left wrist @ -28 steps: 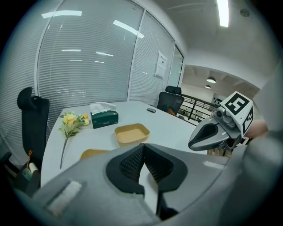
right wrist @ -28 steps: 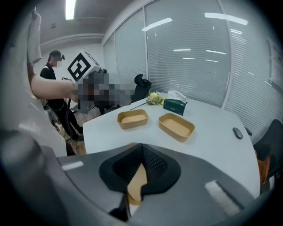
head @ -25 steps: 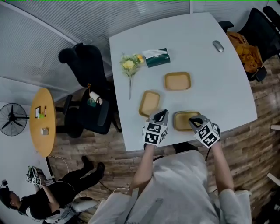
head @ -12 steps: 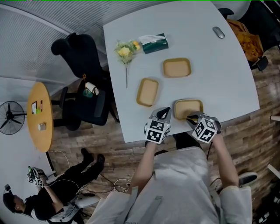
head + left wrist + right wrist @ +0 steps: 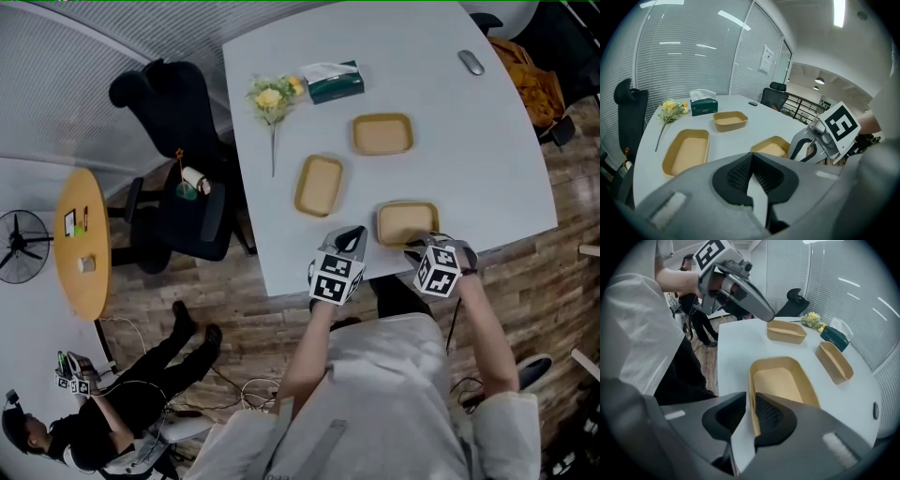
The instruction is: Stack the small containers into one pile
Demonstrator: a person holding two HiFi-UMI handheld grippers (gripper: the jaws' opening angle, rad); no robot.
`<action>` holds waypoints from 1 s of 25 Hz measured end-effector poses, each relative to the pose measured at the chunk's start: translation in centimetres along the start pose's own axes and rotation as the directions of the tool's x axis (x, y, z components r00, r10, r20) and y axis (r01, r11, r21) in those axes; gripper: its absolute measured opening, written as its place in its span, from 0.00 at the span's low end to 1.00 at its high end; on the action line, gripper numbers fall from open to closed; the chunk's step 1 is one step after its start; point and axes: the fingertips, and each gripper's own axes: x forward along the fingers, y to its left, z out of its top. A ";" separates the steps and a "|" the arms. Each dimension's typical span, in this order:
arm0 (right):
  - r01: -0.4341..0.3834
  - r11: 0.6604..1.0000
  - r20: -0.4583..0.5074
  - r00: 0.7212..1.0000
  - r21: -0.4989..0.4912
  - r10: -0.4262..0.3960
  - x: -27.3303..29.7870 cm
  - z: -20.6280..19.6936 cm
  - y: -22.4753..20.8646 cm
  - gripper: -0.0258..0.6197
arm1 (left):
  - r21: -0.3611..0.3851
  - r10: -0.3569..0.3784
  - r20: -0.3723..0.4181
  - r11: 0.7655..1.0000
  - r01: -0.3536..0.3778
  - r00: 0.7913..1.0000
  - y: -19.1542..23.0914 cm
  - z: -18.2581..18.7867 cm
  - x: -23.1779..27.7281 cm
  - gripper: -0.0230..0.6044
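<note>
Three shallow tan containers lie apart on the white table [image 5: 469, 169]: a far one [image 5: 382, 134], a left one [image 5: 319, 185] and a near one [image 5: 406, 223]. My right gripper [image 5: 418, 246] is at the near container's front rim. In the right gripper view its jaws [image 5: 751, 399] are shut on that rim, with the container [image 5: 783, 380] stretching away ahead. My left gripper [image 5: 351, 240] hovers at the table's front edge, left of that container. In the left gripper view it is shut [image 5: 751, 157] on nothing, and the left container [image 5: 689, 150] lies ahead.
A yellow flower sprig [image 5: 270, 98], a green tissue box [image 5: 333, 82] and a mouse [image 5: 472, 62] lie at the table's far side. A black chair [image 5: 178, 112] stands to the left, another chair [image 5: 530, 80] to the right. A person [image 5: 94, 412] sits on the floor.
My right gripper drew back from over the near container's inside to its front rim. The left gripper kept its place beside it. The head view shifted slightly.
</note>
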 end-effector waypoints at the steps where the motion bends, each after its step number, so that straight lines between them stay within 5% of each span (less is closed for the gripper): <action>1: 0.000 1.000 -0.009 1.000 -0.008 0.000 0.3 -0.2 0.0 0.13 | 0.000 -0.001 0.000 1.000 0.001 1.000 0.0 -0.1 0.0 0.05; 25: 0.096 0.987 -0.033 0.994 -0.130 -0.101 -0.1 1.0 -2.7 0.06 | 0.002 -0.008 0.009 1.000 0.008 1.000 -0.3 0.6 0.7 0.05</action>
